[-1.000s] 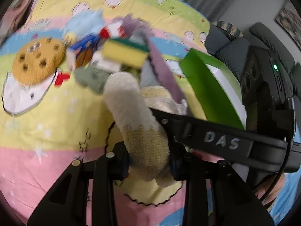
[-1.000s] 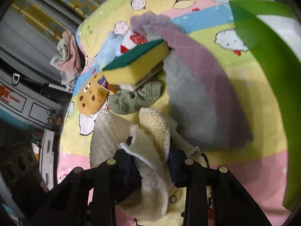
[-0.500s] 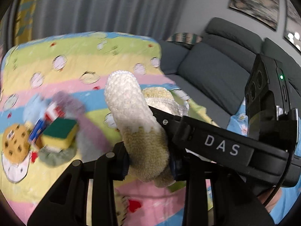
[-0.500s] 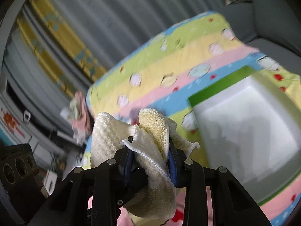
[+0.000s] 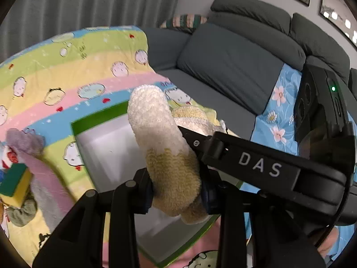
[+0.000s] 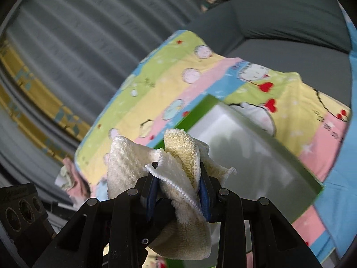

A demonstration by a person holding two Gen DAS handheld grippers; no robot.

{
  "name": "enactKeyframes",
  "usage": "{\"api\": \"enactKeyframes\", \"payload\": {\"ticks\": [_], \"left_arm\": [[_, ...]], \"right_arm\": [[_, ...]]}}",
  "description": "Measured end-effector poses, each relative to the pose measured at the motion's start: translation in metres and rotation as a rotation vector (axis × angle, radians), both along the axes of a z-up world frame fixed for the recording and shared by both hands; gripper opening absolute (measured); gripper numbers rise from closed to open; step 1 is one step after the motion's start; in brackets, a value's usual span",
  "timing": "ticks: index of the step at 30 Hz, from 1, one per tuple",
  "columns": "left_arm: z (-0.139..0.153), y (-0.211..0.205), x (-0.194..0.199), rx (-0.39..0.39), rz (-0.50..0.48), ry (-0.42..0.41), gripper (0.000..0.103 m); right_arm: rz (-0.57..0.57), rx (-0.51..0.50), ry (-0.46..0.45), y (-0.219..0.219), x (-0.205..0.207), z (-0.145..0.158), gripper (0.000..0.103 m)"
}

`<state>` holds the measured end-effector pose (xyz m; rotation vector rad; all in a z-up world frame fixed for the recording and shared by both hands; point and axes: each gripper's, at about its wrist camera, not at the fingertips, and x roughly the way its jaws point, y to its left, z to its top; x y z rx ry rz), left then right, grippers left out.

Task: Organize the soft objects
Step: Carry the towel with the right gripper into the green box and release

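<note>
A grey sofa (image 5: 234, 67) stands far right, grey curtains (image 5: 89, 2) behind; a striped cartoon-print bedsheet (image 5: 67, 71) covers the surface. On it sits a green-rimmed white bin (image 5: 100, 118), with a pink-and-grey cloth (image 5: 42, 174) and a yellow-green sponge (image 5: 15, 183) lying to its left. The left gripper (image 5: 176, 192) and right gripper (image 6: 178, 192) each pinch the same cream-and-yellow towel (image 5: 156, 129), bunched between narrow jaws and held over the bin
</note>
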<state>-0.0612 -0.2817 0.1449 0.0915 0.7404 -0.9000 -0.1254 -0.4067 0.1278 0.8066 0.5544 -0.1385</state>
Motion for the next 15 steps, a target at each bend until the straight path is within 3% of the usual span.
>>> {"api": "enactKeyframes", "payload": {"ticks": [9,15], "left_arm": [[-0.037,-0.033,0.014,0.048,-0.038,0.143,0.032],[-0.052,-0.039,0.021,0.056,-0.030,0.232,0.036]], "right_arm": [[-0.047,0.028,0.181,-0.028,0.014,-0.040,0.035],[-0.072,-0.019,0.250,-0.028,0.019,-0.046,0.035]]}}
